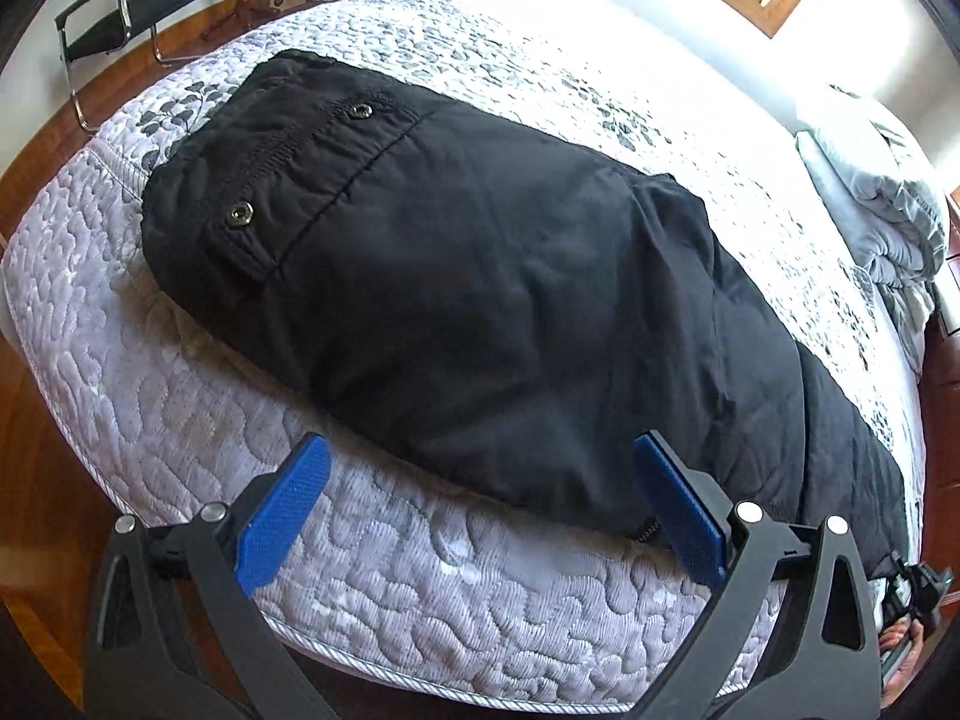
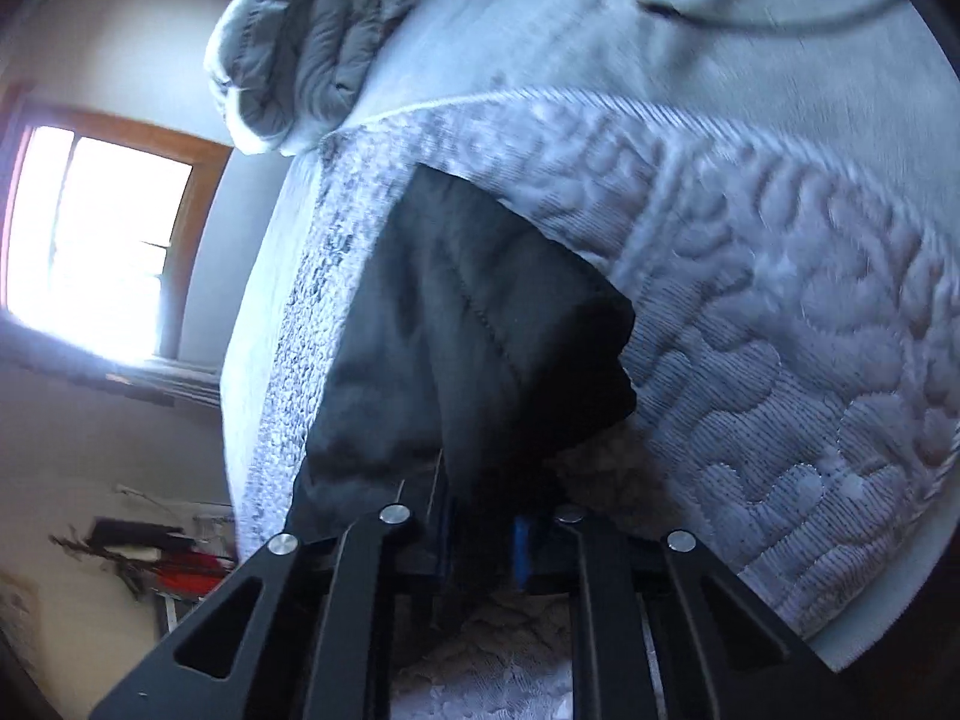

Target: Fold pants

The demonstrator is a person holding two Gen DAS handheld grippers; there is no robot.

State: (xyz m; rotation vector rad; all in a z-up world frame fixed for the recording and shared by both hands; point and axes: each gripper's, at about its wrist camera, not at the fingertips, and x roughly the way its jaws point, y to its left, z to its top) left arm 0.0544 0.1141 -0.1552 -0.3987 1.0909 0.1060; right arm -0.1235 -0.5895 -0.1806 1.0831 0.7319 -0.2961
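So the black pants [image 1: 480, 276] are laid out along the near edge of the mattress [image 1: 198, 372], already doubled leg over leg by the look of it. The waistband with the two snap buttons [image 1: 240, 215] sits at the far left, and the legs run off to the right, so the long axis goes left to right along the bed edge.

The left gripper [image 1: 480, 504] hovers just over the near edge of the seat area, jaws spread wide, nothing between the blue pads [image 1: 282, 516]. The right gripper [image 2: 480, 534] is down at the leg end with its jaws pinched narrow on black fabric; the cuff end [image 2: 480, 324] drapes right out of it.

My guess is the next fold turns on that axis: the right hand has the cuffs and has to carry them leftward toward the waistband. The left one is nearer the waist but is holding nothing.
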